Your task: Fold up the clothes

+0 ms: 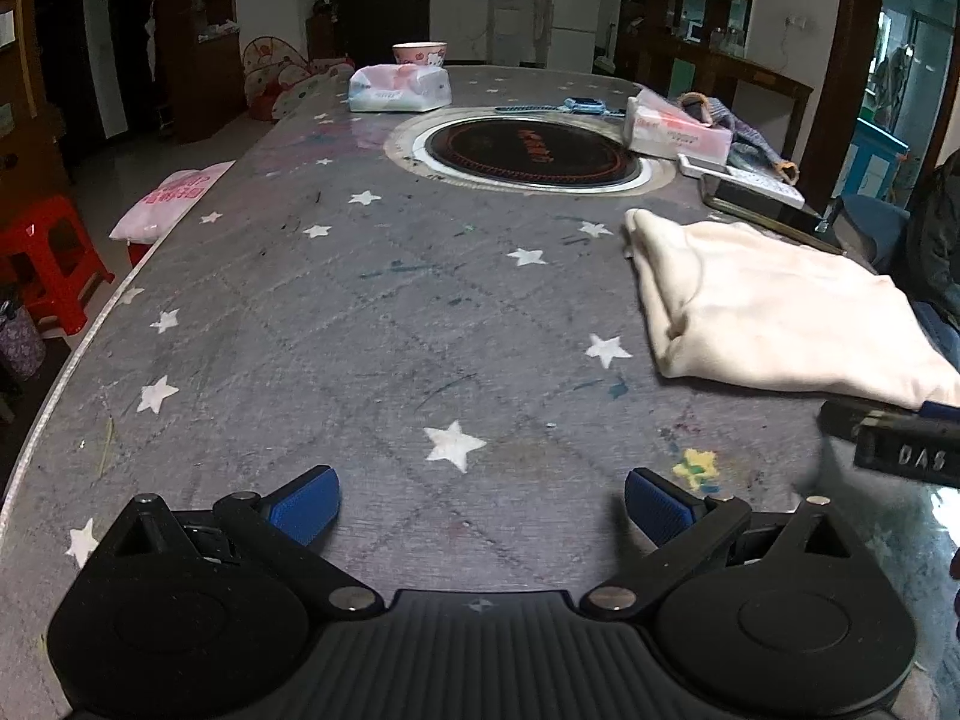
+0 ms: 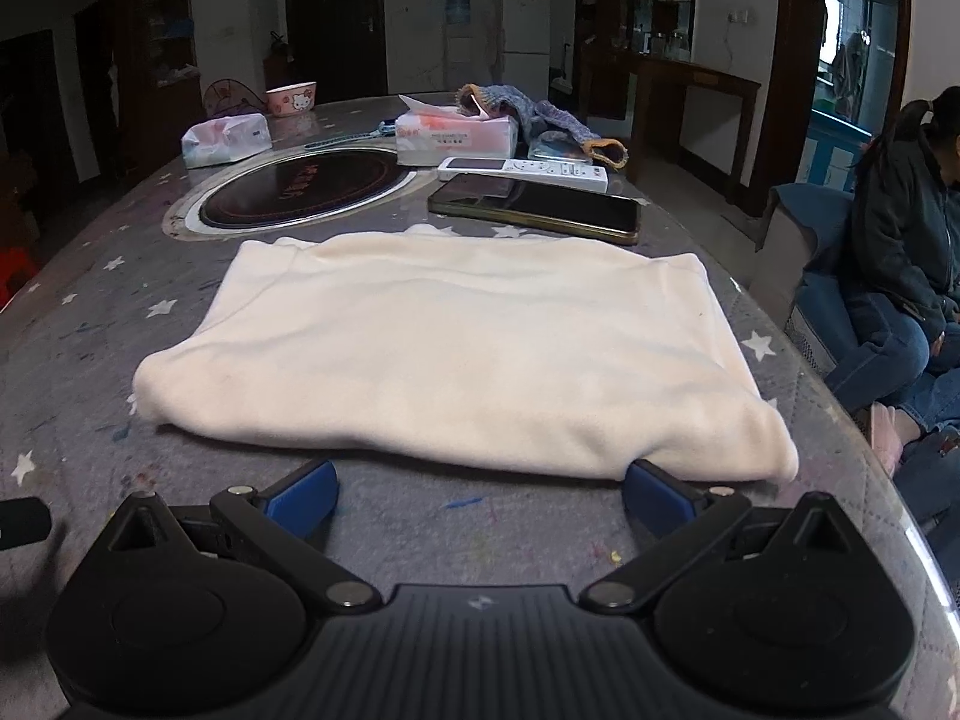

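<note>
Cream fleece garment (image 2: 456, 354), folded into a thick soft rectangle, lies flat on the grey star-printed desk (image 2: 78, 324) just ahead of the right claw (image 2: 480, 495), its near folded edge touching the tip of that claw's right blue-padded finger (image 2: 651, 492) while the left finger sits apart from the cloth; the right claw is spread wide and grips nothing. Seen from the left claw (image 1: 483, 507), the same garment (image 1: 774, 312) lies ahead and off to the right, well apart from its fingers, with only bare desk (image 1: 372, 324) and a white star between them; the left claw too is spread wide and empty, and the black body of the right claw (image 1: 900, 444) shows at the right edge, close against the cloth's near corner. Beyond the garment from the right claw lie a dark flat phone (image 2: 534, 210) and a white remote control (image 2: 522, 171) side by side, then a white tissue box (image 2: 456, 138) and a round black hotplate (image 2: 306, 186) set into the desk, ahead and to the left. A pink cartoon-printed bowl (image 2: 291, 99) stands at the far end. To the right of the desk a person in a dark jacket and jeans (image 2: 900, 264) sits
</note>
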### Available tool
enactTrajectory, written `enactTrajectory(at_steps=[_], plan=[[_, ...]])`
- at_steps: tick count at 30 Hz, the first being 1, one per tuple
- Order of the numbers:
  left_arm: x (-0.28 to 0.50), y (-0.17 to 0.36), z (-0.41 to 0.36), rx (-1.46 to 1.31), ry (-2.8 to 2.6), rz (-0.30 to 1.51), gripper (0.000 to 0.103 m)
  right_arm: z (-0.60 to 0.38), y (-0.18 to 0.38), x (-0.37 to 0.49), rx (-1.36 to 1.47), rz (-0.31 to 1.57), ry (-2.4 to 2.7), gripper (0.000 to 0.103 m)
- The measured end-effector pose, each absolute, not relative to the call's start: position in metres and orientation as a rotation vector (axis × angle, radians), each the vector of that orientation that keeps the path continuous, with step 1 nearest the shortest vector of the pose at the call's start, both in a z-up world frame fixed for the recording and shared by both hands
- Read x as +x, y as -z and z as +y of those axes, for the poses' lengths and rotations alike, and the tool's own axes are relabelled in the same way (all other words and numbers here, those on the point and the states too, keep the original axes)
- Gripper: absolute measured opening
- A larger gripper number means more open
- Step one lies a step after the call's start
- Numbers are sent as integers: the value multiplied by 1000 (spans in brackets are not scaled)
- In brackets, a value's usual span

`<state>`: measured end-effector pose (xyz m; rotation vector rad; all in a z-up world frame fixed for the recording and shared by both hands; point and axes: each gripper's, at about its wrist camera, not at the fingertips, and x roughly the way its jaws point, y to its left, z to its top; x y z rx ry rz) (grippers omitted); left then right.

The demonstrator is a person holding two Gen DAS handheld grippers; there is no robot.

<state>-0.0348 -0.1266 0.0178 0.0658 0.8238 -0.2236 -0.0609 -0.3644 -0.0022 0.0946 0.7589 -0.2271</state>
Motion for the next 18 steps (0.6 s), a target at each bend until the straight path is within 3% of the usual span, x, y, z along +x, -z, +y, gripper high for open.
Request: enactTrajectory(at_steps=[18], plan=[[-48,-24,-142,86,258,801,103,-336,-8,-78,20,744,133,103]])
